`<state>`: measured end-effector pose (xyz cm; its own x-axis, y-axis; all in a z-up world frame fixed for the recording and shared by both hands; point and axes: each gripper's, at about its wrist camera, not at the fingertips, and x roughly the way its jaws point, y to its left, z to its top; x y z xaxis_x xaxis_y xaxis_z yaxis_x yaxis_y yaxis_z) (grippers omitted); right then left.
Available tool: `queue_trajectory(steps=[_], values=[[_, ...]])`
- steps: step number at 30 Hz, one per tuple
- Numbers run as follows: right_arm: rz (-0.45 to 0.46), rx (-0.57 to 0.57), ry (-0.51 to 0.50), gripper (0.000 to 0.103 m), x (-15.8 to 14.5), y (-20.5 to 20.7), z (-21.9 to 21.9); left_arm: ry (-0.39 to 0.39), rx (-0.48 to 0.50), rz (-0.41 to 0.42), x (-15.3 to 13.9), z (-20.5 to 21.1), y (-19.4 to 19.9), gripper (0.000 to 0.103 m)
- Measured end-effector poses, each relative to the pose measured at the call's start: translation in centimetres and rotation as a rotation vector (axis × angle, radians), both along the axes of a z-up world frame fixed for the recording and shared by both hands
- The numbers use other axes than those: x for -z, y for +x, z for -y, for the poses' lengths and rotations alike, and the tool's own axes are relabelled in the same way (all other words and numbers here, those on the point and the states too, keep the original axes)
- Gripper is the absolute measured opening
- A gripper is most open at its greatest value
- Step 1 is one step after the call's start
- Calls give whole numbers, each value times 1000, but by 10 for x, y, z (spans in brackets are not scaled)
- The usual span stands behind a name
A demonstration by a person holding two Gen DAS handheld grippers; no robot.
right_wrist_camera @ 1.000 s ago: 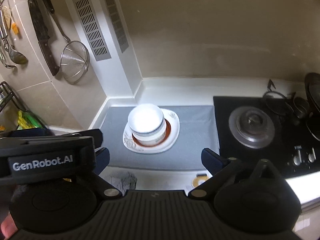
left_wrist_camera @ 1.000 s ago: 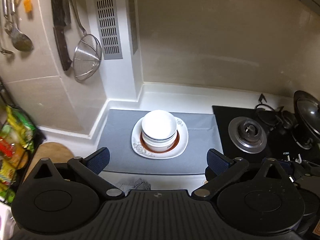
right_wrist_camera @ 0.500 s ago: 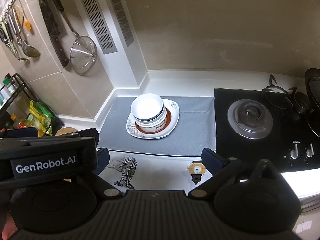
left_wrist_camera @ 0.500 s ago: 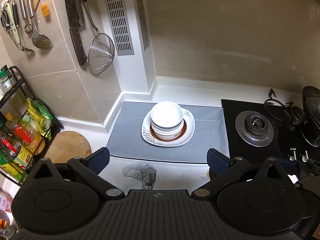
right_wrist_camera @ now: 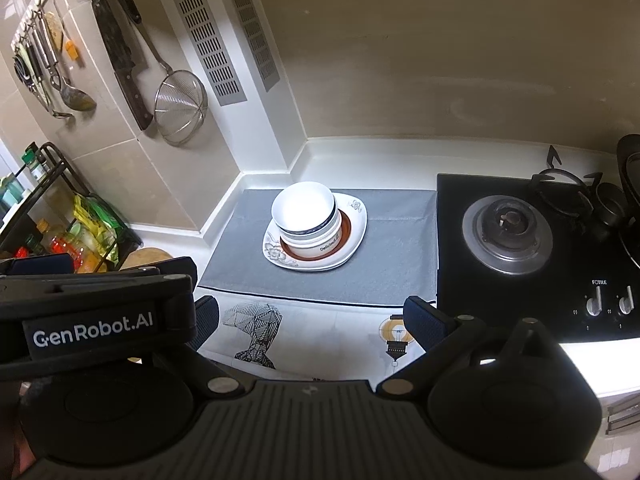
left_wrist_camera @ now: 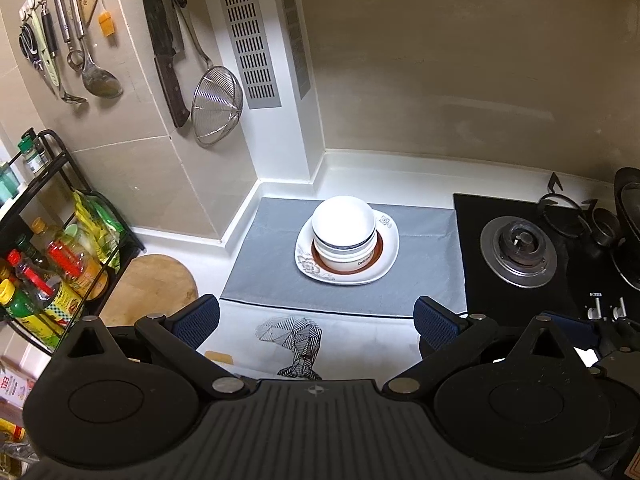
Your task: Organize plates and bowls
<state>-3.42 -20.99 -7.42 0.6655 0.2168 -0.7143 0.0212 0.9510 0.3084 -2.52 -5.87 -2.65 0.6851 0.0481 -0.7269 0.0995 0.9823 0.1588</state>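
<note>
Bowls [left_wrist_camera: 343,229] are seen nested in a stack on a floral-edged plate [left_wrist_camera: 311,269], which sits on a grey mat [left_wrist_camera: 420,272] laid on the white bench [left_wrist_camera: 360,344] near the corner of the wall. The top bowl is white and shows a dark rim line; the lowest one carries printed lettering. A brown-rimmed plate [right_wrist_camera: 352,229] is visible between the bowls and the floral plate.

The left hand-held gripper [left_wrist_camera: 316,318] is held above the bench edge with its jaws wide apart and nothing between them. The right hand-held gripper [right_wrist_camera: 310,316] is likewise spread apart and empty; part of the left device is seen at its left side. Both are well apart from the stack.

A gas hob [left_wrist_camera: 518,250] is set just to the right of the mat. A wire strainer [left_wrist_camera: 216,106], a cleaver [left_wrist_camera: 164,60] and a ladle [left_wrist_camera: 100,80] are hung on the tiled wall, and a rack of bottles [left_wrist_camera: 48,268] is placed at the far left beside a round wooden board [left_wrist_camera: 150,292].
</note>
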Motion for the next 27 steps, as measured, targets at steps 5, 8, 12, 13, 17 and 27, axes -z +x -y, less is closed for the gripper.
queue_trajectory(steps=[5,8,12,13,17,27], values=[[9,-7,-5,100,0,-6,2,0,-3,8,-1,2,-8,103],[4,-8,-4,100,0,-8,3,0,-4,4,-1,3,-10,103],[2,-4,-3,100,-1,-12,2,-1,-3,2,-1,2,-13,103],[1,-3,-4,100,-1,-12,1,-2,-1,1,-2,1,-13,103],[3,-3,-10,100,-1,-17,1,-3,3,2,-2,2,-17,103],[-7,12,-10,100,1,-25,-1,-7,20,-9,0,-1,-20,103]])
